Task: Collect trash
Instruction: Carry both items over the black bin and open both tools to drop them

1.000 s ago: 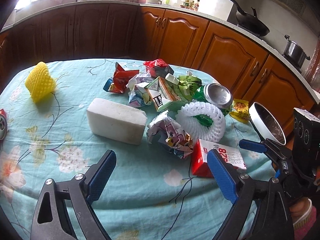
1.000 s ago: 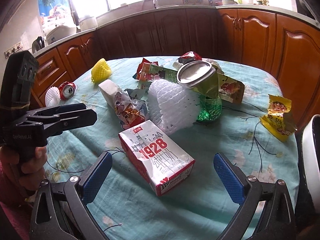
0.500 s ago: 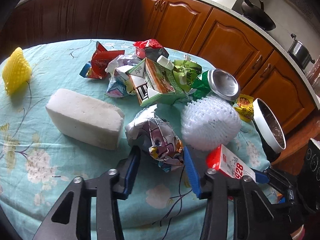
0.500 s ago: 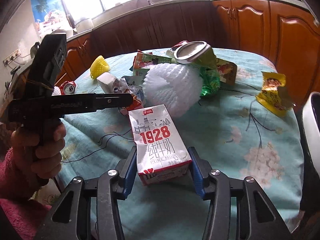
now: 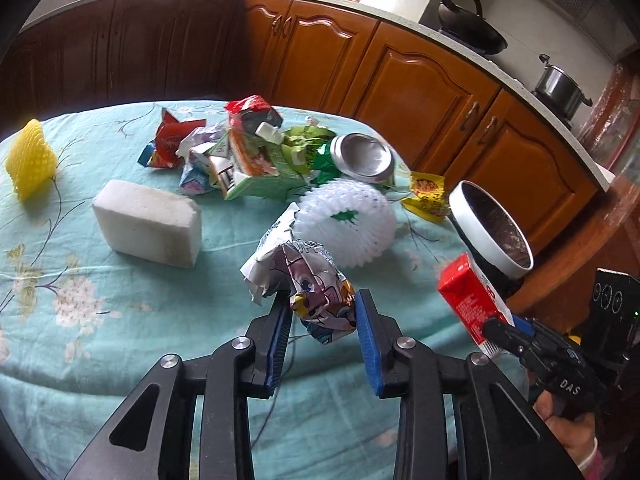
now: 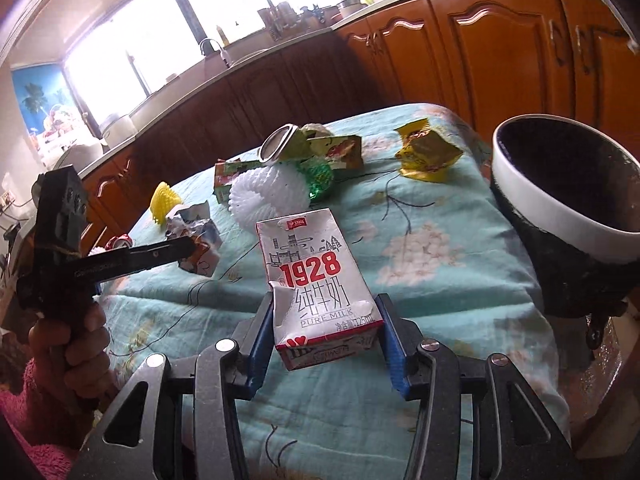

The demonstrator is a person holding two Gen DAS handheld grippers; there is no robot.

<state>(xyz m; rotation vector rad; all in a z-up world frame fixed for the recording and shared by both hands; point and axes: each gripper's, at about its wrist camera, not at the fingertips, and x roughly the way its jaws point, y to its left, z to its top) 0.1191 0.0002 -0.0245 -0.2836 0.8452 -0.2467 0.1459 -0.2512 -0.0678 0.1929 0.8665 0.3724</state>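
Blue pads of my left gripper (image 5: 322, 320) are closing on a crumpled wrapper (image 5: 316, 300), which sits between them and is pinched at both sides; it looks lifted just off the cloth near the table's (image 5: 120, 320) front edge. My right gripper (image 6: 326, 336) is clamped on a milk carton (image 6: 316, 280), jaws about half apart because the carton fills them, and the carton's lower corner is dented where the pad bites. Seen from the left wrist, that carton hangs in the air off the table's right edge, beside the bin (image 5: 492, 228).

So I judge the step in hand to be the pick-and-carry: both pieces are gripped, neither is yet dropped. The bin stands just past the right edge, its white rim and dark inside facing me. The next move calls for swinging the carton over that rim and letting go, then bringing the wrapper across the same way without fouling the right gripper. The wrapper is soft and springy, so I should keep the squeeze firm or it may slip.

Further out, a white foam net (image 5: 344, 224) lies just behind the wrapper, a white block (image 5: 148, 224) toward the left, a yellow net (image 5: 30, 160) at the left edge, and a heap of cartons and packets (image 5: 248, 156) toward the far edge. A yellow packet (image 5: 428, 192) lies near the right edge by the bin.
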